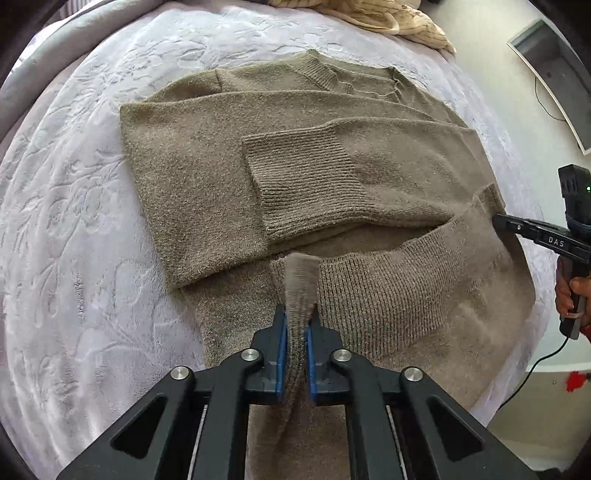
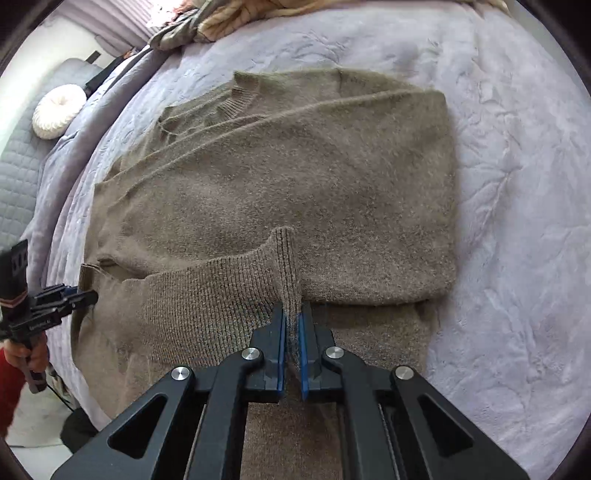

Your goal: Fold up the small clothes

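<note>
A brown knit sweater [image 1: 207, 177] lies flat on a lilac bedspread [image 1: 66, 206], sleeves folded across its body; it also shows in the right wrist view [image 2: 295, 177]. My left gripper [image 1: 297, 314] is shut on the ribbed bottom hem [image 1: 373, 295], pinching up a fold of it. My right gripper [image 2: 293, 314] is shut on the same hem [image 2: 207, 295] at its other end. Each gripper shows in the other's view: the right one [image 1: 498, 220] at the sweater's right edge, the left one [image 2: 92, 295] at its left edge. The hem is lifted between them.
A cream knitted garment [image 1: 384, 18] lies at the bed's far edge. A round white cushion [image 2: 55, 110] sits on a grey quilted seat to the left. The bedspread [image 2: 517, 184] extends around the sweater. The floor lies beyond the bed's right edge.
</note>
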The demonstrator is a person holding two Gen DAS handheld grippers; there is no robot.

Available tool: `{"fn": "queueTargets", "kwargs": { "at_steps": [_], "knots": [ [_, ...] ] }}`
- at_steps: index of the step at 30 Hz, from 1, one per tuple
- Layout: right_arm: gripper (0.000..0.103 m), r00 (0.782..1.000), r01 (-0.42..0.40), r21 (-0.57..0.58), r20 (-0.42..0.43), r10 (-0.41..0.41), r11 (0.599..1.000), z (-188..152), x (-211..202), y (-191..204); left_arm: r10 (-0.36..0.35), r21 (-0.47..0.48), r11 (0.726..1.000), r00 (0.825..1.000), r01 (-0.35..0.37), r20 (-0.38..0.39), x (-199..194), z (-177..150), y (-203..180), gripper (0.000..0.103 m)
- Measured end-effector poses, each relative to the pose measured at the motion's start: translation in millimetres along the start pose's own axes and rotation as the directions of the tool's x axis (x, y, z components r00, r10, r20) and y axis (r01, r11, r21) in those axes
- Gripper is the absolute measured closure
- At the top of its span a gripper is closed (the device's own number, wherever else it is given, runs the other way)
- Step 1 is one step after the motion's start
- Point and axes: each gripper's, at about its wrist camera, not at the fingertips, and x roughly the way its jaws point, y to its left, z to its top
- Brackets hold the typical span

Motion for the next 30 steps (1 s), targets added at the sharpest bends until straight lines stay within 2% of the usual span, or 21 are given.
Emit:
{"fn": "queueTargets", "kwargs": {
  "at_steps": [4, 8, 12, 16, 19, 22, 26, 30],
  "knots": [
    [0.097, 0.992, 0.088, -0.056, 0.098, -0.082, 0.995, -11.6, -28.7, 19.2, -0.03, -0.003, 1.0, 0.995, 0.03, 0.092, -26.9, -8.7, -4.5, 0.094],
    [0.097, 0.963, 0.189, -0.097, 0.215, -0.165, 0.977, -6.6, -65.0, 35.6, -0.046, -0.052, 0.997, 0.983, 0.056, 0.179, -59.3, -2.2, -4.8, 0.094],
    [0.097, 0.928, 0.243, -0.139, 0.32, -0.189, 0.96, 20.8, -95.5, 46.3, -0.08, -0.045, 0.994, 0.958, 0.096, 0.277, -92.7, 25.3, -7.2, 0.094],
    [0.097, 0.903, 0.267, -0.127, 0.38, -0.202, 0.955, 61.7, -99.6, 40.6, -0.05, -0.008, 0.998, 0.932, 0.057, 0.359, -104.2, 65.5, -3.4, 0.094],
    [0.097, 0.898, 0.261, -0.079, 0.386, -0.212, 0.962, 90.4, -85.4, 26.6, -0.022, -0.019, 0.999, 0.923, 0.031, 0.384, -88.3, 95.7, 5.0, 0.094],
    [0.097, 0.9, 0.264, -0.021, 0.365, -0.239, 0.964, 115.6, -54.1, 9.0, 0.045, -0.053, 0.998, 0.927, -0.027, 0.372, -54.1, 122.9, 12.9, 0.094],
    [0.097, 0.919, 0.274, 0.041, 0.284, -0.274, 0.961, 127.8, 3.5, -14.3, 0.13, -0.113, 0.989, 0.935, -0.098, 0.331, -2.1, 144.9, 27.8, 0.094],
    [0.097, 0.924, 0.294, 0.043, 0.244, -0.296, 0.955, 126.1, 39.4, -26.2, 0.191, -0.164, 0.976, 0.935, -0.147, 0.3, 29.6, 151.7, 42.0, 0.094]
  ]
}}
